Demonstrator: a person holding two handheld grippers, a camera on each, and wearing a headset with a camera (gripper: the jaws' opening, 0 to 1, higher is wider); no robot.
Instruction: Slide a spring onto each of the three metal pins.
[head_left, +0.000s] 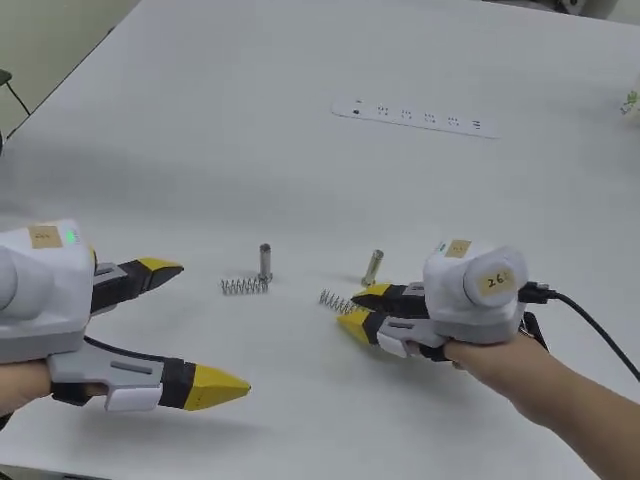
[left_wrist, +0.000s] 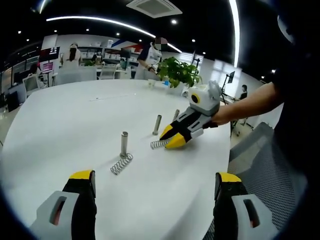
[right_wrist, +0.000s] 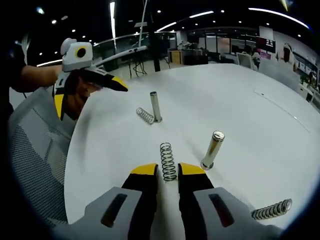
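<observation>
Two metal pins are on the white table: one upright (head_left: 265, 262) (right_wrist: 156, 106) and one leaning (head_left: 372, 267) (right_wrist: 212, 149). A spring (head_left: 245, 286) (left_wrist: 121, 163) lies at the foot of the upright pin. My right gripper (head_left: 358, 307) (right_wrist: 168, 170) rests low on the table beside the leaning pin. Its jaws are nearly together on the near end of a second spring (head_left: 335, 300) (right_wrist: 168, 159), which lies flat and points away from the tips. A third spring (right_wrist: 272, 210) lies near the right gripper's body. My left gripper (head_left: 195, 325) (left_wrist: 155, 176) hovers at the left, open wide and empty.
A white power strip (head_left: 415, 117) lies far back across the table. A potted plant (left_wrist: 180, 72) stands beyond the table's far edge, with office desks and people behind it. The right gripper's black cable (head_left: 590, 320) trails off to the right.
</observation>
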